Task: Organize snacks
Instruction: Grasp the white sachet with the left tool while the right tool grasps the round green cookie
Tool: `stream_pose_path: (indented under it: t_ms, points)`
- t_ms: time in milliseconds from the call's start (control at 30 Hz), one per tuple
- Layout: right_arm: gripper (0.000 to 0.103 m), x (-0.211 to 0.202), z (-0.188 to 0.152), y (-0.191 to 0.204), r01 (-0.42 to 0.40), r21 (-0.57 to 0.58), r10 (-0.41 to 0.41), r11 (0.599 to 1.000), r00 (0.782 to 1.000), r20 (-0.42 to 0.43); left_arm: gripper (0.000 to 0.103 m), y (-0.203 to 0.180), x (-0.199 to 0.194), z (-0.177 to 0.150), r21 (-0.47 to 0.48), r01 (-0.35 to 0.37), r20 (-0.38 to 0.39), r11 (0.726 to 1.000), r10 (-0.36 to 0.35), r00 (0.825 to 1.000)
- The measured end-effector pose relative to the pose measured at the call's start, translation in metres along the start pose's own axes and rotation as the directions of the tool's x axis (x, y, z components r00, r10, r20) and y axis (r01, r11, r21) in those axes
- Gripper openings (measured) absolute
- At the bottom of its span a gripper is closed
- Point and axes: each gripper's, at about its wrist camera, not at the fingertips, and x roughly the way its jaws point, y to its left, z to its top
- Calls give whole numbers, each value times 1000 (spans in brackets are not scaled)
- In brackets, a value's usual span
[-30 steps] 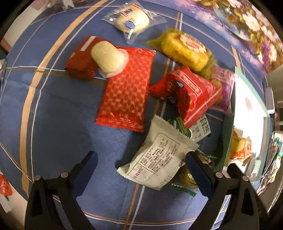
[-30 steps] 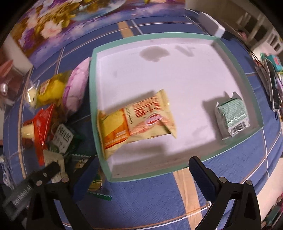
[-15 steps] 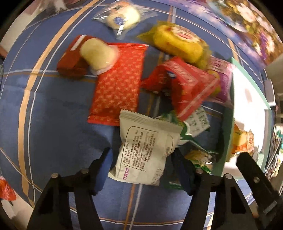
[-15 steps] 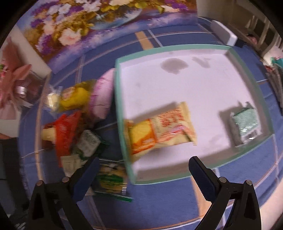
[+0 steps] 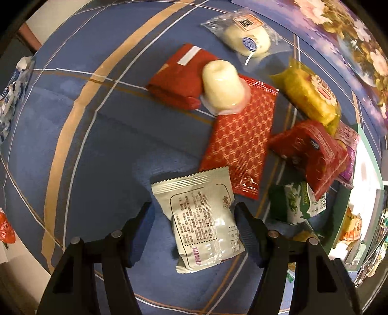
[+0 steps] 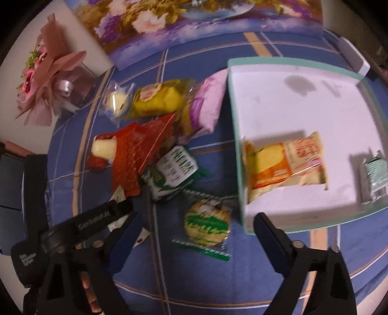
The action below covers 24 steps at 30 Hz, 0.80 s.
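Observation:
My left gripper point(image 5: 194, 215) is closed around a white foil snack packet point(image 5: 203, 218), its printed back up, held just above the blue cloth. Beyond it lie a red patterned packet point(image 5: 240, 145), a jelly cup point(image 5: 222, 84), a red box point(image 5: 177, 77), a yellow cake packet point(image 5: 310, 94) and a green-white packet point(image 5: 295, 201). My right gripper point(image 6: 194, 232) is open and empty over a round green cookie packet point(image 6: 207, 221). The green-rimmed white tray point(image 6: 236, 135) holds an orange-yellow packet point(image 6: 283, 162) and a small green packet point(image 6: 374, 174).
A pink flower bouquet point(image 6: 46, 80) stands at the far left corner. A floral painting point(image 6: 194, 21) leans along the back. The left gripper's body point(image 6: 72, 225) shows at the right wrist view's lower left. More wrappers point(image 5: 12, 84) lie at the table's left edge.
My left gripper closed on the white packet and drew it left, away from the pile. My right gripper swung left from over the tray to above the snack pile.

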Motion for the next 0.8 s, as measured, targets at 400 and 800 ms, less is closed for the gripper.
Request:
stream_pose_path:
  t_ms: [400,800]
  points:
    - [80,7,-14,11,-5,-3,5,1000,997,-72,69,14,11,-2,-1,32,-19,999,-32,999]
    - [68,42,-7,2,65,16,-63,998,990,-123,69,12,13,1,39,6,-19,999,-5,1000]
